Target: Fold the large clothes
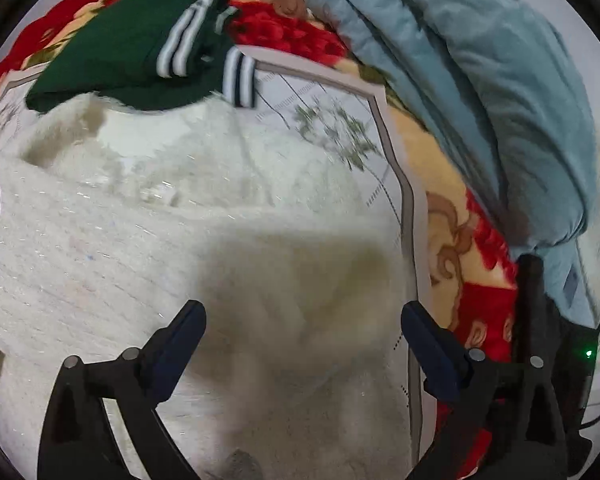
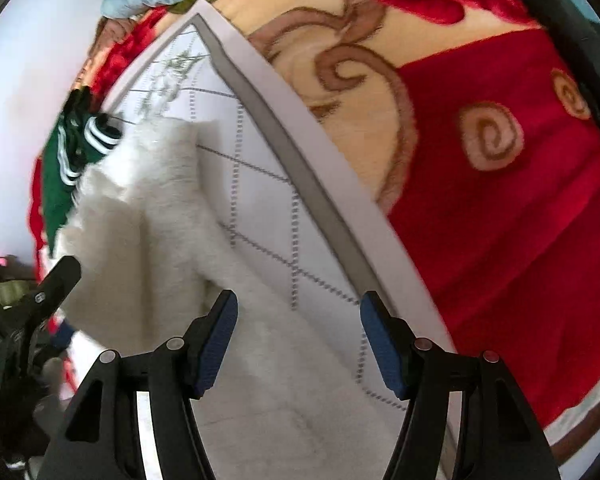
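Observation:
A large white fluffy garment [image 1: 148, 240] lies spread on a white quilted mat [image 1: 328, 100] with a grey border. My left gripper [image 1: 302, 314] hangs over the garment near its right side, jaws wide open and nothing between the pads. In the right wrist view the same white garment [image 2: 160, 208] reaches under my right gripper [image 2: 299, 302], which is open over the garment's edge and the mat [image 2: 268, 152], gripping nothing. A black finger of the left gripper [image 2: 60, 274] shows at the far left of that view.
A folded dark green garment with white stripes [image 1: 132, 52] rests at the mat's far edge, also in the right wrist view [image 2: 64, 168]. A red and cream floral blanket [image 2: 500, 184] lies under the mat. A light blue duvet [image 1: 480, 80] is bunched along the right.

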The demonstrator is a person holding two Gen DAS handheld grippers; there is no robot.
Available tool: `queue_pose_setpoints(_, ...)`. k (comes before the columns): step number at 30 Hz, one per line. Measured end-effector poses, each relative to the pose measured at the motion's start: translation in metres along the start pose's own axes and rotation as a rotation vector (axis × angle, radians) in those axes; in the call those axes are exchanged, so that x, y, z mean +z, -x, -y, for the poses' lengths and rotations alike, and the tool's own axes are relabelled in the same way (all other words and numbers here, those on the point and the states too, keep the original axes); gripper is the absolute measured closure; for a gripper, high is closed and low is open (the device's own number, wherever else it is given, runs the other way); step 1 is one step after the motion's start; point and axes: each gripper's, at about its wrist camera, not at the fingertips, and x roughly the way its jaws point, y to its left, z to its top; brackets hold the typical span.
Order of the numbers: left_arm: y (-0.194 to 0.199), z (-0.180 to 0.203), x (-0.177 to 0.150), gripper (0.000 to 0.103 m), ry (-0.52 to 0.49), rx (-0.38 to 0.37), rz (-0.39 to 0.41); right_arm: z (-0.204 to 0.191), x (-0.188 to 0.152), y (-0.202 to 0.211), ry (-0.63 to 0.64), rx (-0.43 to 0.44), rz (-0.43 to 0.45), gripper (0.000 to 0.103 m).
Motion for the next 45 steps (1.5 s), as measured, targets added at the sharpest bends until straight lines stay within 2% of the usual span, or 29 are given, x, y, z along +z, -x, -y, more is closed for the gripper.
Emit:
queue_pose_setpoints(3, 0.024, -0.018, 0.002, 0.003, 0.021, 0.046, 0.031, -0.02, -0.004, 0.002, 0.011, 0.076, -0.005, 0.037)
queue_pose_setpoints(7, 0.064, -0.068, -0.003, 0.003, 0.117, 0.125, 0.076, -0.049, -0.009, -0.003, 0.054, 0.196, -0.027, 0.037)
queue_pose_setpoints(9, 0.076, -0.091, -0.01, 0.003, 0.146, 0.191, 0.088, -0.068, -0.006, -0.016, 0.093, 0.21, -0.065, 0.037)
queue_pose_setpoints(11, 0.082, -0.113, -0.018, 0.003, 0.169, 0.264, 0.083, -0.087, -0.005, -0.036, 0.13, 0.181, -0.133, 0.037)
queue_pose_setpoints(12, 0.082, -0.125, -0.022, 0.003, 0.179, 0.299, 0.076, -0.092, -0.005, -0.043, 0.136, 0.185, -0.142, 0.05)
queue_pose_setpoints(13, 0.082, -0.136, -0.026, 0.003, 0.19, 0.336, 0.064, -0.101, -0.004, -0.05, 0.159, 0.187, -0.146, 0.097)
queue_pose_setpoints(15, 0.082, -0.152, -0.032, 0.003, 0.215, 0.368, 0.047, -0.116, -0.005, -0.043, 0.209, 0.157, -0.1, 0.096)
queue_pose_setpoints(18, 0.09, -0.171, -0.038, 0.003, 0.258, 0.4, 0.059, -0.14, -0.003, -0.005, 0.298, 0.188, 0.03, 0.097)
queue_pose_setpoints(20, 0.097, -0.178, -0.041, 0.003, 0.273, 0.41, 0.073, -0.155, 0.005, 0.024, 0.333, 0.25, 0.13, 0.097)
queue_pose_setpoints(23, 0.1, -0.186, -0.046, 0.003, 0.278, 0.43, 0.08, -0.164, 0.016, 0.038, 0.403, 0.233, 0.23, 0.097)
queue_pose_setpoints(25, 0.094, -0.188, -0.05, 0.003, 0.272, 0.445, 0.056, -0.164, 0.024, 0.011, 0.467, 0.119, 0.191, 0.096)
queue_pose_setpoints(26, 0.09, -0.188, -0.051, 0.003, 0.27, 0.445, 0.034, -0.16, 0.03, -0.024, 0.491, 0.013, 0.065, 0.096)
queue_pose_setpoints(27, 0.087, -0.188, -0.053, 0.003, 0.271, 0.442, 0.011, -0.152, 0.032, -0.047, 0.471, -0.038, -0.043, 0.096)
queue_pose_setpoints(28, 0.086, -0.186, -0.053, 0.003, 0.268, 0.434, 0.001, -0.143, 0.032, -0.054, 0.446, -0.037, -0.097, 0.094)
queue_pose_setpoints(29, 0.087, -0.184, -0.053, 0.003, 0.261, 0.43, -0.002, -0.13, 0.031, -0.052, 0.392, 0.014, -0.13, 0.09)
queue_pose_setpoints(31, 0.087, -0.177, -0.05, 0.003, 0.221, 0.433, 0.005, -0.116, 0.029, -0.032, 0.356, 0.056, -0.095, 0.059)
queue_pose_setpoints(33, 0.083, -0.17, -0.044, 0.003, 0.172, 0.446, 0.013, -0.1, 0.024, -0.001, 0.343, 0.023, -0.002, 0.048)
queue_pose_setpoints(34, 0.077, -0.166, -0.04, 0.003, 0.15, 0.453, 0.011, -0.093, 0.02, 0.01, 0.346, -0.004, 0.029, 0.048)
queue_pose_setpoints(35, 0.073, -0.164, -0.038, 0.003, 0.137, 0.453, 0.007, -0.087, 0.016, 0.014, 0.365, -0.076, 0.033, 0.048)
queue_pose_setpoints(36, 0.066, -0.161, -0.033, 0.003, 0.121, 0.45, 0.0, -0.083, 0.015, 0.009, 0.384, -0.132, 0.006, 0.048)
queue_pose_setpoints(37, 0.06, -0.158, -0.029, 0.003, 0.107, 0.449, -0.003, -0.081, 0.011, -0.004, 0.42, -0.208, -0.057, 0.048)
queue_pose_setpoints(38, 0.053, -0.155, -0.024, 0.003, 0.089, 0.455, -0.007, -0.077, 0.007, -0.014, 0.447, -0.237, -0.099, 0.049)
queue_pose_setpoints(39, 0.049, -0.153, -0.021, 0.003, 0.077, 0.457, -0.012, -0.078, 0.005, -0.023, 0.473, -0.234, -0.131, 0.053)
queue_pose_setpoints(40, 0.044, -0.151, -0.017, 0.003, 0.067, 0.46, -0.023, -0.079, 0.003, -0.031, 0.505, -0.225, -0.165, 0.062)
queue_pose_setpoints(41, 0.041, -0.15, -0.015, 0.003, 0.065, 0.466, -0.033, -0.085, 0.0, -0.039, 0.546, -0.222, -0.183, 0.065)
queue_pose_setpoints(42, 0.042, -0.152, -0.015, 0.003, 0.073, 0.469, -0.032, -0.094, -0.001, -0.047, 0.602, -0.233, -0.166, 0.069)
queue_pose_setpoints(43, 0.043, -0.154, -0.015, 0.003, 0.078, 0.475, -0.028, -0.1, 0.001, -0.051, 0.632, -0.238, -0.141, 0.077)
queue_pose_setpoints(44, 0.044, -0.158, -0.017, 0.003, 0.087, 0.494, -0.025, -0.103, 0.004, -0.053, 0.635, -0.241, -0.118, 0.085)
queue_pose_setpoints(45, 0.046, -0.165, -0.022, 0.003, 0.099, 0.528, -0.03, -0.098, 0.016, -0.054, 0.567, -0.212, -0.076, 0.087)
